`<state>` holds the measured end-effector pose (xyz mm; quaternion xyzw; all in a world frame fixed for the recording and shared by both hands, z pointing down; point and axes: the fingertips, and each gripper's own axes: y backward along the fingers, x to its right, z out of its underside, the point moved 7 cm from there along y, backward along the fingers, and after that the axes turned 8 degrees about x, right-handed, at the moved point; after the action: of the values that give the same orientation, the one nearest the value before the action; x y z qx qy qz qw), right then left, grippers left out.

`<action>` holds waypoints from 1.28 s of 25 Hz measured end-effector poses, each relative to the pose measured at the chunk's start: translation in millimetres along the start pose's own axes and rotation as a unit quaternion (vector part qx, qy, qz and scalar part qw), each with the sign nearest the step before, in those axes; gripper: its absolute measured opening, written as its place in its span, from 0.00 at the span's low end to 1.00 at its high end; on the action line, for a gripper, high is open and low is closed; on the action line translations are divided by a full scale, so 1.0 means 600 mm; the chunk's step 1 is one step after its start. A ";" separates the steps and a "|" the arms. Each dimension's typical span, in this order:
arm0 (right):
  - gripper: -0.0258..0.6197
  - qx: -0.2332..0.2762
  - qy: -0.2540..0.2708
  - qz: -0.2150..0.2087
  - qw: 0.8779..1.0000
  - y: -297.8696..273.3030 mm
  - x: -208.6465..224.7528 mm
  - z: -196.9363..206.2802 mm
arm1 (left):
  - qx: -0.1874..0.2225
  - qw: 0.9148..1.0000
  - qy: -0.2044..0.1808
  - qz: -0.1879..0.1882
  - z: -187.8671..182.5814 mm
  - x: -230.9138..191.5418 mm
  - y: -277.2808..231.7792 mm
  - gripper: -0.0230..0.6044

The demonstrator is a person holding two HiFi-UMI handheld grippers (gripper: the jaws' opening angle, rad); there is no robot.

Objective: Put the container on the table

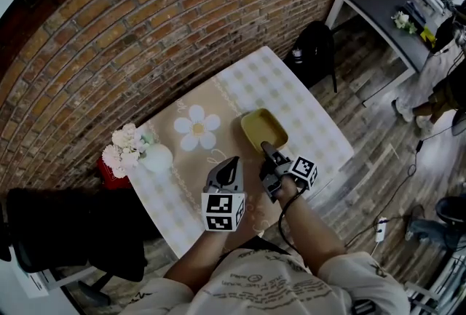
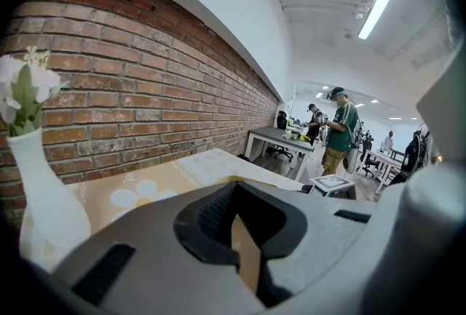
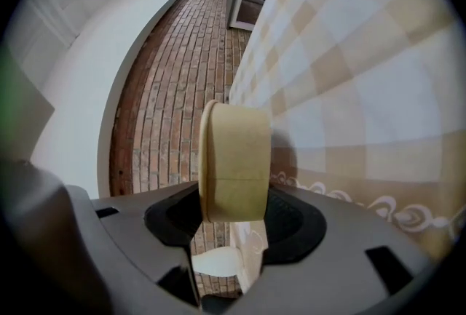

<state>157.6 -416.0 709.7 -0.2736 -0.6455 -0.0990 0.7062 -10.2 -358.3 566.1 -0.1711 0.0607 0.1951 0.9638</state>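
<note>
The container (image 1: 263,128), a shallow yellow-tan tub, sits over the middle of the bench (image 1: 313,113), on the checked cloth just right of the printed daisy (image 1: 196,128). I have it by its near wall: the jaws of my right gripper (image 1: 268,152) are clenched across that wall, one inside the tub and one outside. In the right gripper view the wall stands squarely between them, with the cloth close beside it. Whether the bottom already rests on the cloth or hangs just above it, I cannot tell. My left gripper (image 1: 231,164) hovers beside the right one with its jaws closed together on nothing. A white vase (image 1: 156,158) of flowers stands well apart, at the bench's left edge. By my reckoning the carrying is done. What is left is to settle the tub flat, let go and back my jaws off the rim without tipping it.
</note>
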 end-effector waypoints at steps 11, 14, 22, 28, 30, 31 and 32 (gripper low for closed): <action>0.59 0.028 0.177 0.120 0.976 0.025 -0.029 -0.010 | 0.004 1.000 -0.002 -0.003 -0.007 -0.005 0.012 0.04; 0.62 0.049 0.223 0.164 0.960 0.038 -0.031 -0.017 | 0.005 1.000 -0.003 0.000 -0.007 -0.002 0.014 0.04; 0.63 0.041 0.278 0.129 0.951 0.095 -0.066 -0.016 | 0.008 1.000 -0.009 0.019 -0.011 0.026 0.013 0.04; 0.09 0.084 0.389 0.128 0.908 0.158 -0.109 -0.016 | 0.010 0.999 -0.017 0.039 -0.018 0.057 0.012 0.04; 0.05 0.094 0.409 0.114 0.901 0.172 -0.123 -0.015 | 0.010 0.999 -0.018 0.045 -0.017 0.071 0.013 0.04; 0.05 0.098 0.418 0.108 0.897 0.178 -0.130 -0.015 | 0.009 0.999 -0.018 0.047 -0.018 0.077 0.015 0.04; 0.04 0.104 0.427 0.103 0.892 0.185 -0.138 -0.015 | 0.009 0.999 -0.019 0.048 -0.019 0.083 0.017 0.04</action>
<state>207.7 -346.2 601.2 -0.1951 -0.2568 -0.0654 0.9443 31.0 -336.1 543.3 -0.1551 0.0524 0.2442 0.9558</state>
